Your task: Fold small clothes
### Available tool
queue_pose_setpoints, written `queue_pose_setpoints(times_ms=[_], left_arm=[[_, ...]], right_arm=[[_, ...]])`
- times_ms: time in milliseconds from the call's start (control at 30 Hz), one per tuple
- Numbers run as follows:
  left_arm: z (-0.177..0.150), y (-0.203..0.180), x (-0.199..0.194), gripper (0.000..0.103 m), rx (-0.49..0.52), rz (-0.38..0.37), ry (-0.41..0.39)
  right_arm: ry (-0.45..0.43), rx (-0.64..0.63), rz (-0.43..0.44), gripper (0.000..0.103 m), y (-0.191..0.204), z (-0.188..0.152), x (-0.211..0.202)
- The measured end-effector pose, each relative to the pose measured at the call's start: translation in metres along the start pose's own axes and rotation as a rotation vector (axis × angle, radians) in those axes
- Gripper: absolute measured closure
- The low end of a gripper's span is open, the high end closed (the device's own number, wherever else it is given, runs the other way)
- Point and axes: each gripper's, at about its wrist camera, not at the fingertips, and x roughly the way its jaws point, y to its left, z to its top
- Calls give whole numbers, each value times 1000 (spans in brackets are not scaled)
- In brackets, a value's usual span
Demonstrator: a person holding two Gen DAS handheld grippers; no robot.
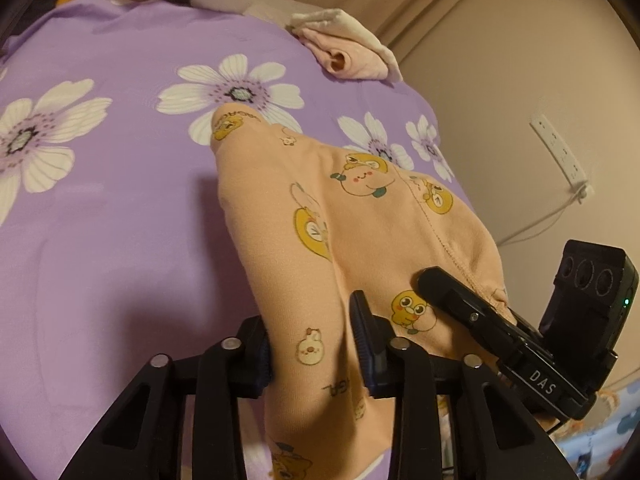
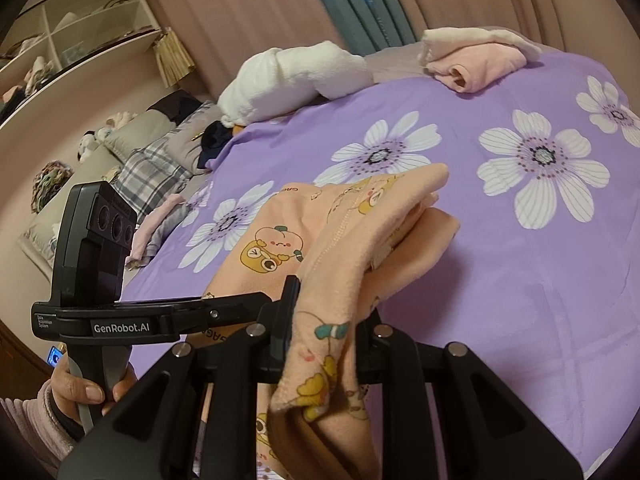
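A small peach garment printed with yellow cartoon animals hangs stretched between both grippers above the purple flowered bedspread. My left gripper is shut on one edge of it. My right gripper is shut on the other edge, where the cloth is bunched and folded over. The right gripper's black body shows at the lower right of the left wrist view. The left gripper, held by a hand, shows at the left of the right wrist view.
A folded pink and white garment lies at the bed's far edge, also in the left wrist view. A white plush toy lies beside it. Pillows and shelves are left; a wall power strip is right.
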Motion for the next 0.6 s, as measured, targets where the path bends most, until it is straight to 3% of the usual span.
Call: queue_pose_setpoints(times_ms=[600], left_arm=[[-4, 36, -39, 72, -75, 6, -100]], right_arm=[[12, -92, 71, 83, 45, 15, 19]])
